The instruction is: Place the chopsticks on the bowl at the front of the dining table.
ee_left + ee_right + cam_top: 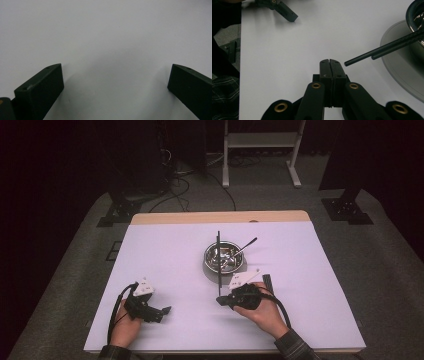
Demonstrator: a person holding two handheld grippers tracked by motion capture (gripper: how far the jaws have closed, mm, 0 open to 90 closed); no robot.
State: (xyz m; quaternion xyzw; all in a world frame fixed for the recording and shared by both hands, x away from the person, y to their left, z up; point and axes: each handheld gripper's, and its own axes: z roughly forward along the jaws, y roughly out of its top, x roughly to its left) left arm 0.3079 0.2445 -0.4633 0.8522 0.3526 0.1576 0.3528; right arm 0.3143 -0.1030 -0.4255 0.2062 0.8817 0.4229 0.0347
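Lab or recording studio. Dark curtained walls. White-covered surface (165,260) on grey carpet (70,270). Black stand bases (116,214) bolted at both sides, loose cables (180,185) behind, white metal frame (262,150) at back.

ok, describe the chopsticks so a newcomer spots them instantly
Start at the white table, then find the steel bowl near its middle. The chopsticks lie across the bowl's left rim: two thin black rods, straighter and longer than the silvery spoon leaning out to the right.
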